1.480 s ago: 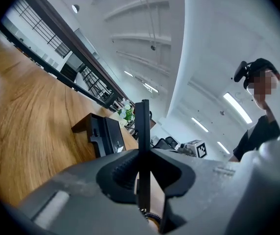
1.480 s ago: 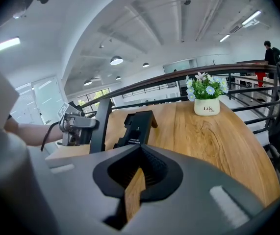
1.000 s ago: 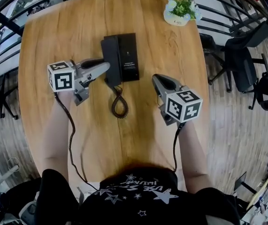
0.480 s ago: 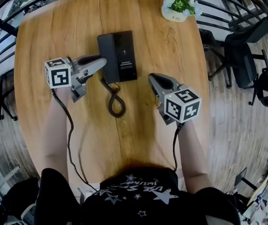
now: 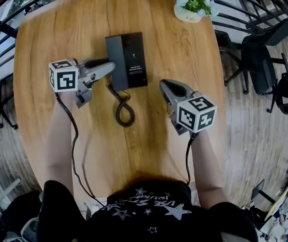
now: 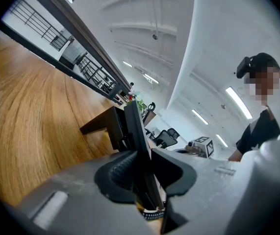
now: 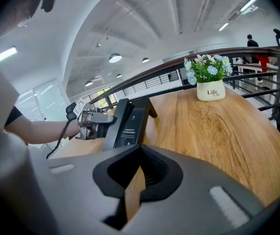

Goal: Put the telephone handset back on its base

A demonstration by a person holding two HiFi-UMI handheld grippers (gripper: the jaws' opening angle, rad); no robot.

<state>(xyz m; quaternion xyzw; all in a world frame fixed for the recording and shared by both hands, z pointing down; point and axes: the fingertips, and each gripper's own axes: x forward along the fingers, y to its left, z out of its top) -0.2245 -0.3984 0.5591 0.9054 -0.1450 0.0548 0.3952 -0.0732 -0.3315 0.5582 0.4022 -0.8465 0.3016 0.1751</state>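
Handset lies lengthwise on the left half of the telephone base, which we take as our marker. Nearest to us, to the near right of the base and apart from it, our right claw points toward the base over the tabletop. Its tips are together and there is nothing in it. Just on the near side of the base, the coiled cord loops on the wood and runs up to the handset's near end. At the base's left, our left claw reaches in sideways. Its jaws have just been opening and now stand loosely on either side of the handset, which sits between them unsqueezed. Far beyond the base, toward the right, a white pot of small flowers stands at the tabletop's far edge. Off the tabletop on the base's right, dark office chairs stand on the plank floor.
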